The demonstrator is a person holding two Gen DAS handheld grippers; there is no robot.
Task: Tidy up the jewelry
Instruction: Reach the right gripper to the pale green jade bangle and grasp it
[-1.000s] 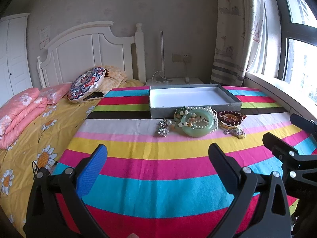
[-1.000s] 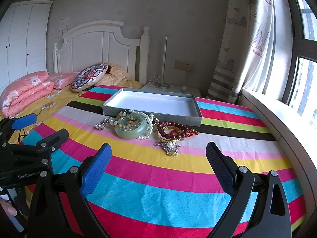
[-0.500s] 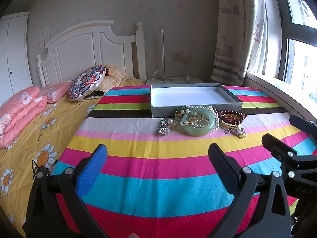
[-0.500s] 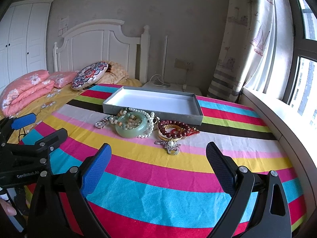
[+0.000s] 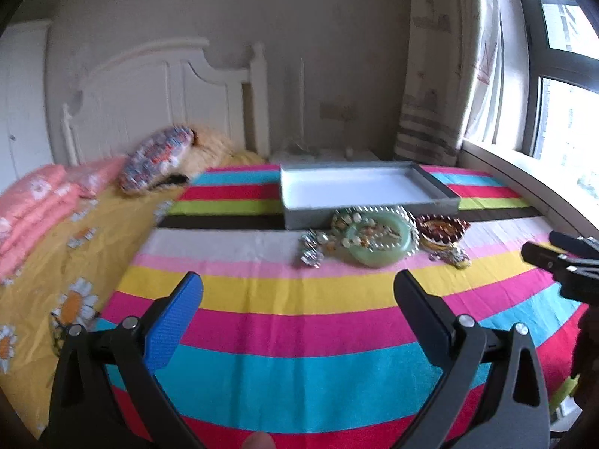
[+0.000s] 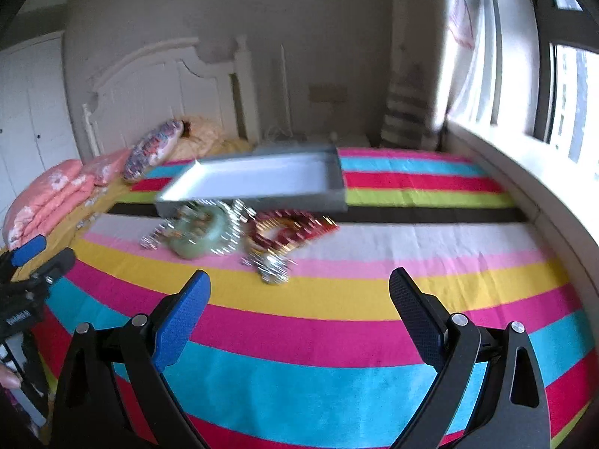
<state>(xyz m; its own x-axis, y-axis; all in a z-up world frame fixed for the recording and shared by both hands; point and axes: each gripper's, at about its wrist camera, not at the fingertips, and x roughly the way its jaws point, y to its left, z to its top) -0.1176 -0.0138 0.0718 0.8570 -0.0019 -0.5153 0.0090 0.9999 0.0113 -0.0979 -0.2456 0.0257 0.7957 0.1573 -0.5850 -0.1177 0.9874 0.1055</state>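
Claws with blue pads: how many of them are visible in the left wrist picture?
2. The left claw fills the near foreground, open over the striped cloth. The right claw shows partly at the right edge; its pads are hidden there.

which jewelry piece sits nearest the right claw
The silver brooch, lying alone on the pink stripe ahead of the right claw; the jade bangle and red bracelet sit farther back.

Your right wrist view smears the jewelry pile (image 6: 232, 232) and tray (image 6: 258, 183); single pieces unreadable. Right gripper (image 5: 561, 258) cut off at left view's edge.
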